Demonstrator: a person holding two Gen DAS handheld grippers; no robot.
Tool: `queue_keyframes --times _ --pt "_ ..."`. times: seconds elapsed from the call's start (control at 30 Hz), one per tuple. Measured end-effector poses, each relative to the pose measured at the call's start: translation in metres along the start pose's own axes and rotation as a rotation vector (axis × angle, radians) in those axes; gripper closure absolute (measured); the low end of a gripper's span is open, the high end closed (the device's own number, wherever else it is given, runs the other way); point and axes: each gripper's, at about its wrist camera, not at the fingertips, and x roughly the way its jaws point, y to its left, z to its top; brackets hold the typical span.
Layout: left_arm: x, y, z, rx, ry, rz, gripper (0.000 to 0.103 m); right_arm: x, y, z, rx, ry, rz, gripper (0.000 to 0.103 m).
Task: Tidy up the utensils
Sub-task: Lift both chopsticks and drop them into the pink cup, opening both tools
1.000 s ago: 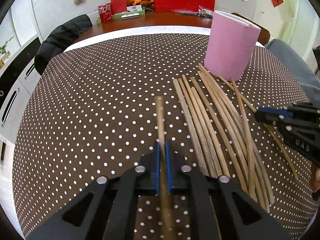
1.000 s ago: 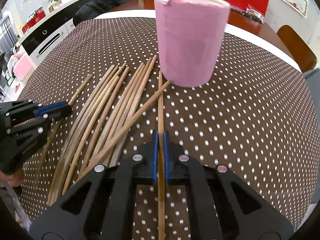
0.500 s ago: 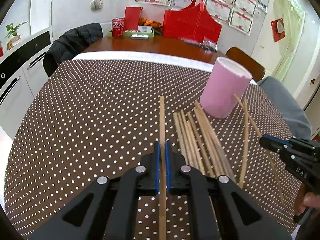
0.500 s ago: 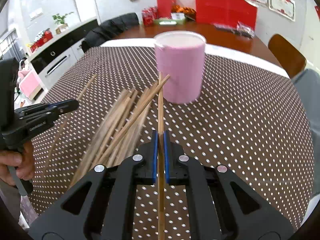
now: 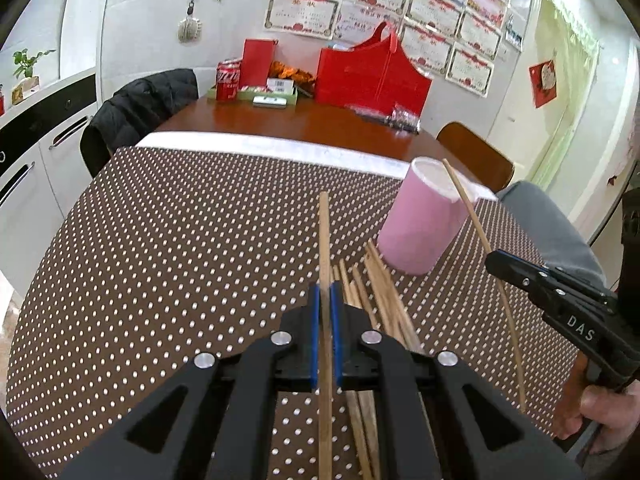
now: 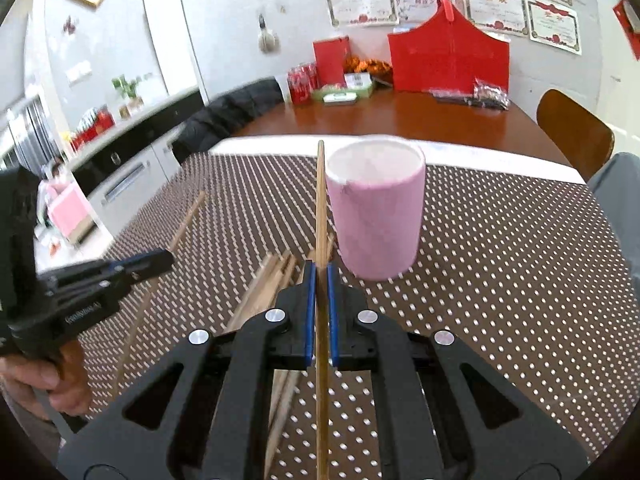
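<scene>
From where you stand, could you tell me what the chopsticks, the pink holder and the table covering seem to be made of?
Chopsticks: likely bamboo or light wood, matte and unvarnished, tan with faint grain; the thin ones look slightly bowed.
Pink holder: unclear, perhaps plastic or ceramic; smooth matte pink wall, white inside, small chip at the rim.
Table covering: probably printed cloth or vinyl, brown with white dots, lying flat.

Both my wrist cameras sit close behind my jaws, looking down along them toward the far wall, sharing the dotted desk (image 5: pixel 180 240) and the pink cup (image 5: pixel 420 228) at mid-frame.
</scene>
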Motion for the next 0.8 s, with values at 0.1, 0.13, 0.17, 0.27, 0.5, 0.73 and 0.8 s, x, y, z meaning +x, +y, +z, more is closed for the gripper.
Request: queue_keyframes --times 0.1,0.13,0.17,0.27,0.5,0.73,0.8 --pt "-0.002 -0.005 0.013 0.009 -0.042 -0.028 0.097 -0.011 -0.005 0.008 0.034 -0.072 0.031 0.097" --pt "-0.003 -0.007 0.019 0.012 -0.056 -0.036 0.097 -0.015 -0.008 0.012 0.048 -0.098 0.043 0.097" --pt "-0.005 -0.01 0.027 0.013 -0.081 -0.05 0.097 -0.02 -0.013 0.019 0.073 -0.141 0.056 0.097" --pt "-0.012 -0.016 0.054 0.007 -0.168 -0.093 0.098 -0.03 -0.023 0.036 0.126 -0.223 0.086 0.097" --pt "-0.019 -0.043 0.12 -0.019 -0.406 -0.264 0.098 -0.038 -0.039 0.09 0.169 -0.378 0.096 0.097" --pt "0.007 -0.072 0.159 -0.042 -0.55 -0.347 0.098 -0.023 -0.053 0.123 0.185 -0.456 0.055 0.097" --pt "0.016 -0.077 0.162 -0.041 -0.577 -0.359 0.098 -0.018 -0.059 0.128 0.199 -0.459 0.051 0.097"
